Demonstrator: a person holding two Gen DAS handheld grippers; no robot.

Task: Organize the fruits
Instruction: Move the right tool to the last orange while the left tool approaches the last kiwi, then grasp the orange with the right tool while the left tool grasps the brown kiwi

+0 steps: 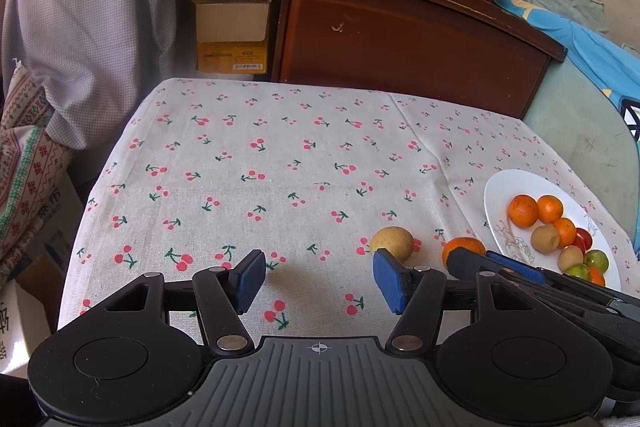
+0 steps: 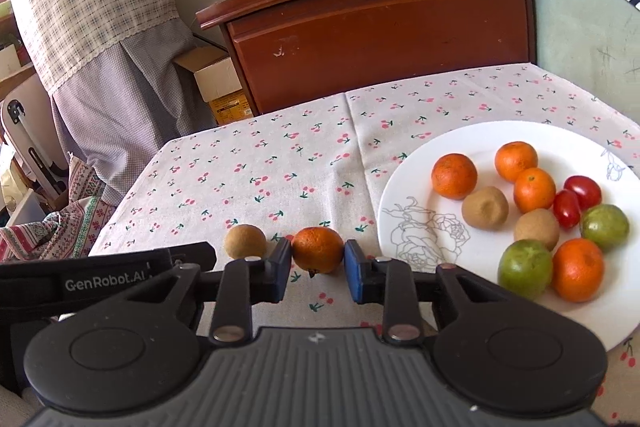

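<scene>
Tangerine [image 2: 317, 249] sits squarely between our right gripper [image 2: 317, 269] pads, both blue faces touching its sides, so we read a narrow grip on it, fruit resting on the cherry-print cloth [image 2: 256, 183]. White plate [image 2: 404, 199] lies just to the right, already crowded; we judge its bare near-left part the easiest drop. Brown fruit [image 1: 391, 242] sits just left of the tangerine, just beyond our left gripper [image 1: 320, 277], which hangs half-open and empty.

"GenRobot.AI" in white on the left claw's black body [image 2: 102, 285] — nothing else readable
</scene>
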